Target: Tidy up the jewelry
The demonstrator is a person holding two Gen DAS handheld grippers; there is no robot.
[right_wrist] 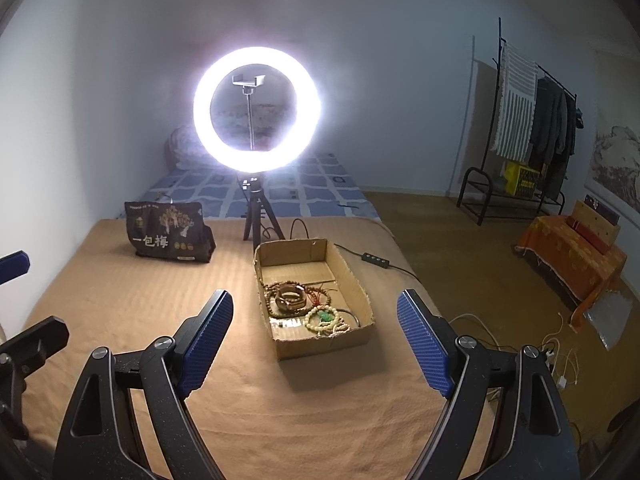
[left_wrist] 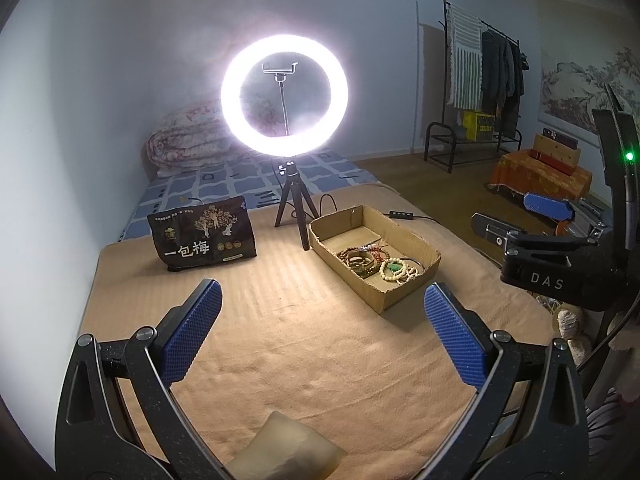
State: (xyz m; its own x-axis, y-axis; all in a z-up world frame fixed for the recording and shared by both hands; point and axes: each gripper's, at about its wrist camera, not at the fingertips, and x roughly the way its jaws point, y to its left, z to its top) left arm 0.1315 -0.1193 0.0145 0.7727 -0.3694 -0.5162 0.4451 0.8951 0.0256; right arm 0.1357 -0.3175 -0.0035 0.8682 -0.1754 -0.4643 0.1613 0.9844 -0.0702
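Snack bag (left_wrist: 202,234): dark pouch with printed characters, standing at centre left of the left wrist view, on the tan blanket (left_wrist: 304,344).
Left claw (left_wrist: 322,334): lower centre of the left wrist view, blue pads spread wide, released, nothing between them.
Ring light (left_wrist: 284,94): lit, on a small tripod, upper centre, behind the box.
Cardboard box (right_wrist: 356,280): open-topped, centre of the right wrist view, resting on the blanket.
Jewelry (right_wrist: 308,306): bead strings, a brown bangle and a green pendant, heaped in the near half of the box.
Right claw (right_wrist: 316,338): lower centre of the right wrist view, jaws wide apart, released, empty, short of the box.
Clothes rack (right_wrist: 528,136): upper right, garments hanging.
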